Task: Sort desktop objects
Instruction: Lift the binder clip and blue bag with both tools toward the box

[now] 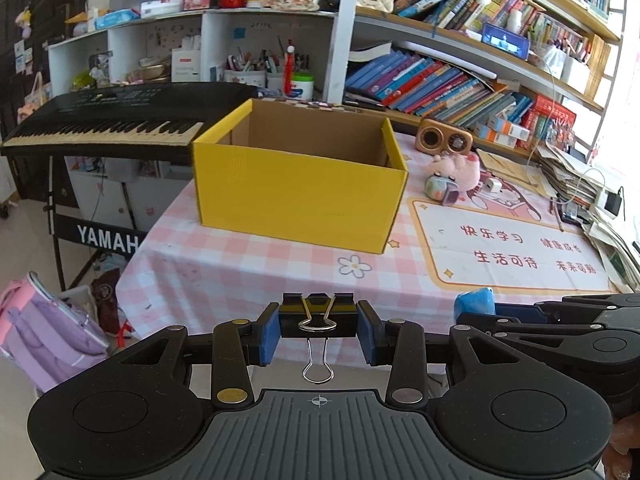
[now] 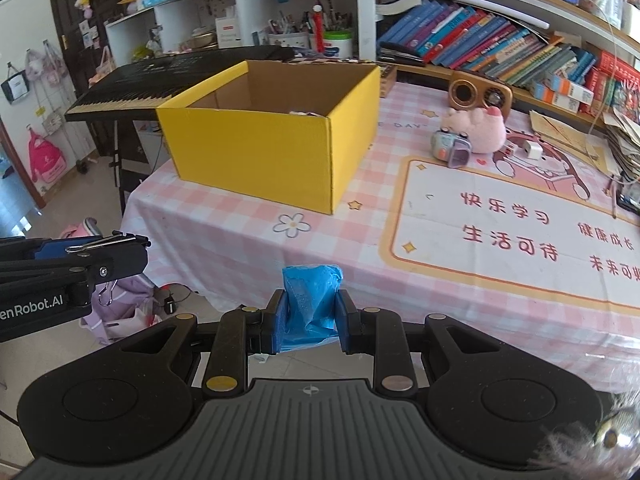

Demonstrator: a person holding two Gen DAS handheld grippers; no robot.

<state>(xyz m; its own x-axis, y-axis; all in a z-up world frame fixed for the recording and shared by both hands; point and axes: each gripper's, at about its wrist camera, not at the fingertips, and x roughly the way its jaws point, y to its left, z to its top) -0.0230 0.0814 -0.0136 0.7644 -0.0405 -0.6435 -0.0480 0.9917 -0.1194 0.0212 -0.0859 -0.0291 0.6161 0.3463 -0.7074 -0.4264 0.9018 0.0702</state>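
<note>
My left gripper is shut on a black binder clip with silver wire handles, held above the near edge of the table. My right gripper is shut on a crumpled blue plastic packet, also near the table's front edge. An open yellow cardboard box stands ahead on the pink checked tablecloth; it also shows in the right wrist view, ahead and left. The left gripper with the clip shows in the right wrist view at far left. The blue packet shows in the left wrist view at right.
A pink plush toy, a small pastel gadget, a white charger and a wooden radio sit at the back right. A printed desk mat covers the right side. A Yamaha keyboard stands left; bookshelves rise behind.
</note>
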